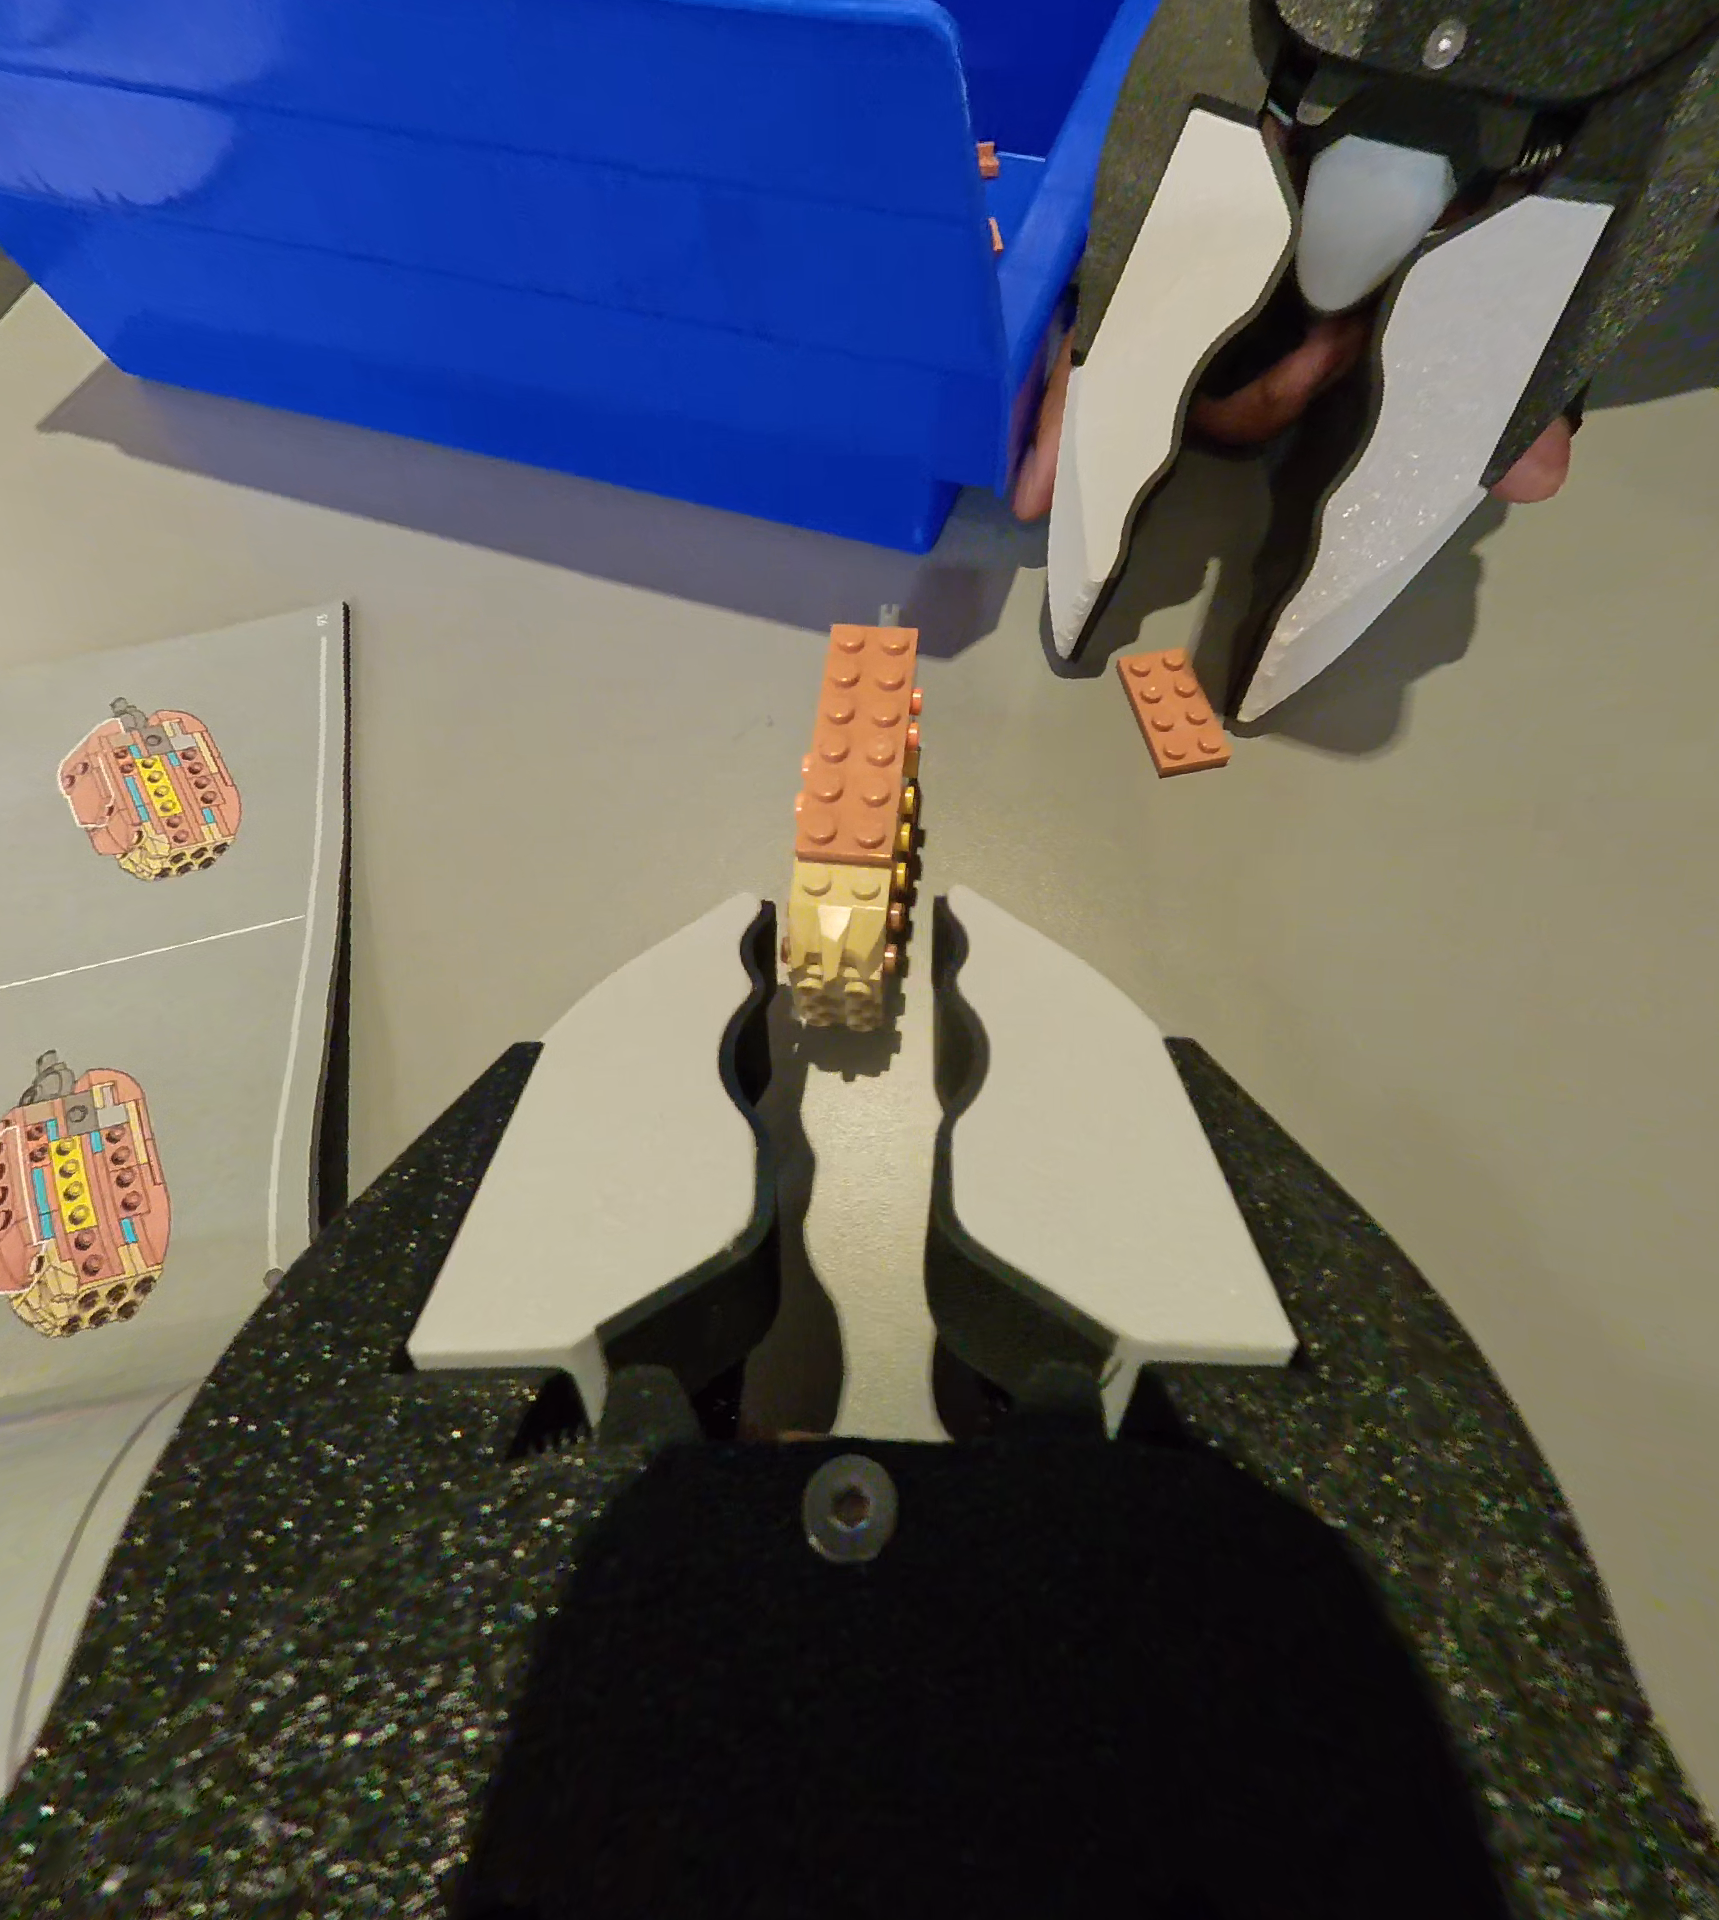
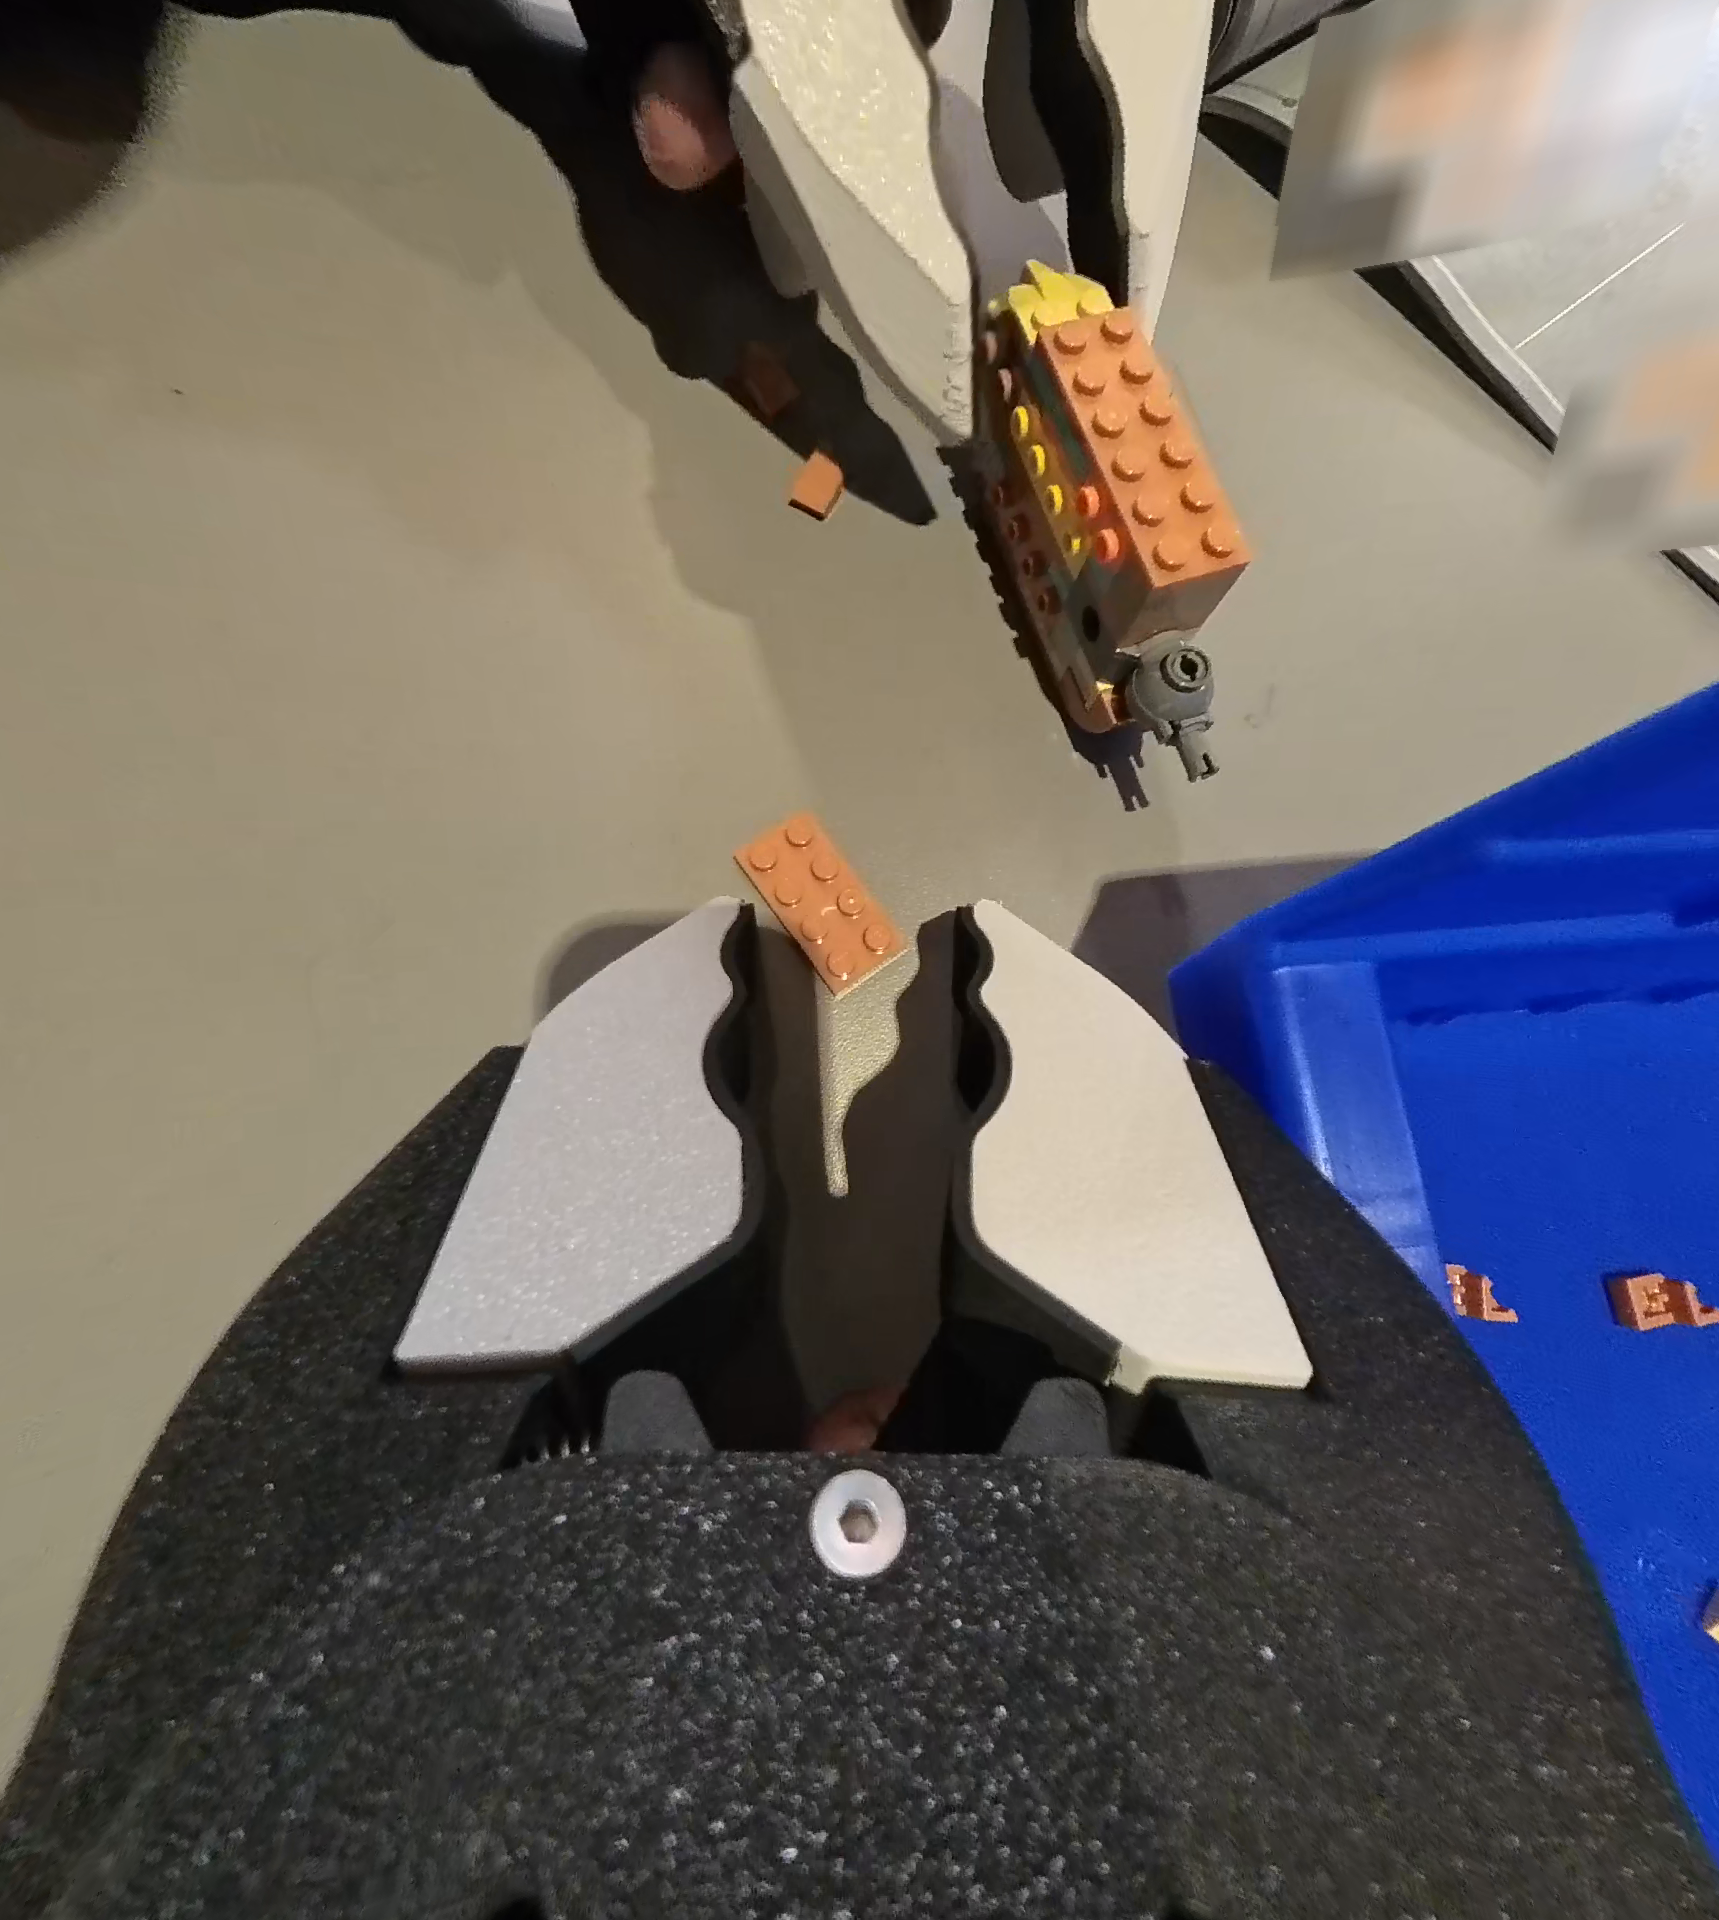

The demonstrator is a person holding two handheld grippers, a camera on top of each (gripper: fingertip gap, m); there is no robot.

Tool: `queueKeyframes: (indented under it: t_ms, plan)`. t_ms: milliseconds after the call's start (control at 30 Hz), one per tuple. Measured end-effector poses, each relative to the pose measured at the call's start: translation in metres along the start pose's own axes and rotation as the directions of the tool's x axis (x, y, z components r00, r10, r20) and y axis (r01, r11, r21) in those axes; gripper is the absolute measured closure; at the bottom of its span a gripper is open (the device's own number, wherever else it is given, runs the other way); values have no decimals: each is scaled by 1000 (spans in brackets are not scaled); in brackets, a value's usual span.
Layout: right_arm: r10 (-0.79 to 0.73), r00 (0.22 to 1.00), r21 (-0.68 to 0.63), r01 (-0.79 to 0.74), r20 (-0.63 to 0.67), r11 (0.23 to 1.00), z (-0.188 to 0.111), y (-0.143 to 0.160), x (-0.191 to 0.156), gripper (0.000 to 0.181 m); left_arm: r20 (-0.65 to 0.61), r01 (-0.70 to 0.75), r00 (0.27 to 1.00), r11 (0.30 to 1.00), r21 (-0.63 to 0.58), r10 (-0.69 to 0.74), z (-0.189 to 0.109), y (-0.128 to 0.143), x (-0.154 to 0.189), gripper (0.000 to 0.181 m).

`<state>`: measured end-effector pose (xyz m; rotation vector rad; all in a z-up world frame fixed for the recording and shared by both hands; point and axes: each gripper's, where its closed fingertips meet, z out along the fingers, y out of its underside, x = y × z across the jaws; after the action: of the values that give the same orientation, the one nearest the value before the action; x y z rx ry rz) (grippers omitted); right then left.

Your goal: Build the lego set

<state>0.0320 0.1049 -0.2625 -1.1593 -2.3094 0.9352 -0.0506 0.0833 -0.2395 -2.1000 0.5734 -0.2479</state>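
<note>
Left claw point(image 1: 850, 914) parted around the model's tan end, right claw point(image 2: 855, 920) gaping over a loose plate

Lego model point(image 1: 860, 810) sits between the left fingertips; whether they pinch it is unclear. Orange plate point(image 2: 819, 904) lies flat on the table point(image 2: 315, 727) at the right claw's tips. Only the left view shows the instruction booklet point(image 1: 117, 997); only the right view shows the pieces inside the blue bin point(image 2: 1561, 1039)

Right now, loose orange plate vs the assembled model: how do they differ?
The loose orange plate is a single thin piece; the assembled model is a thick stack of many colours. The plate lies flat on the table between the open right gripper fingers; the model sits between the left gripper fingers. Both show orange studded tops.
</note>
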Motion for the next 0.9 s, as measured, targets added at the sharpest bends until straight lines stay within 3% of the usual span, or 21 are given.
queueKeyframes:
  t_ms: [500, 700, 900]
  plan:
    - [-21, 999, 17, 22, -36, 1000, -2, -2, 1, 144, -29, -40, 999, 998, 50, 41, -33, -8, -5, 137]
    - [-66, 994, 26, 69, -84, 997, -3, -5, 2, 143, -64, -49, 997, 999, -20, 47, -38, 4, -2, 139]
    - [-212, 965, -41, 208, -158, 977, 6, -18, -5, 143, -150, -77, 987, 992, -102, 61, -39, 19, 13, 144]
